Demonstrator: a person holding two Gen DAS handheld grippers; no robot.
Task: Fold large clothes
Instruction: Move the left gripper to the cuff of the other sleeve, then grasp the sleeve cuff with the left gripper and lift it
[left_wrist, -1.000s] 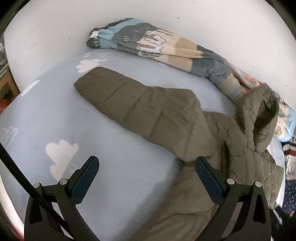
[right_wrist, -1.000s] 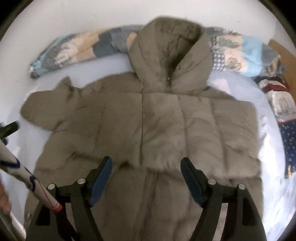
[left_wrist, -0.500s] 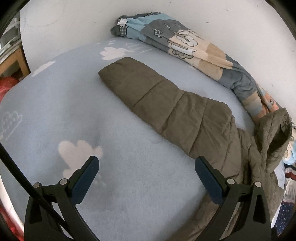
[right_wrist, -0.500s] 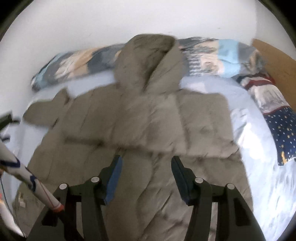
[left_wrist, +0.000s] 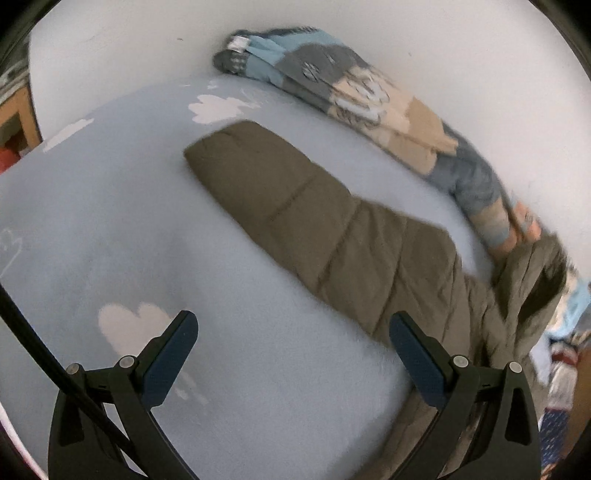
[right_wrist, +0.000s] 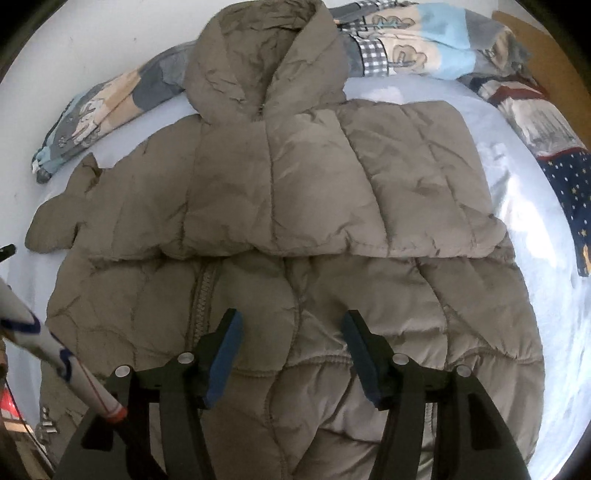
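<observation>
Right gripper (right_wrist: 291, 354) angled steeply down over jacket (right_wrist: 295, 206), jaws opening.

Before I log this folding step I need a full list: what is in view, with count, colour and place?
Puffer jacket: one, olive-brown, hooded, spread front-up on the bed, one sleeve stretched out flat.
Bed sheet: one, pale blue with white clouds, under the jacket.
Patchwork blanket: one, blue, grey and beige, bunched along the white wall.
Star-print cloth: one, navy, at the bed's right edge.
Left gripper: one, black with blue pads, open above the sheet beside the sleeve.
Right gripper: one, black with blue pads, jaws opening over the jacket's lower front, nothing pinched.
</observation>
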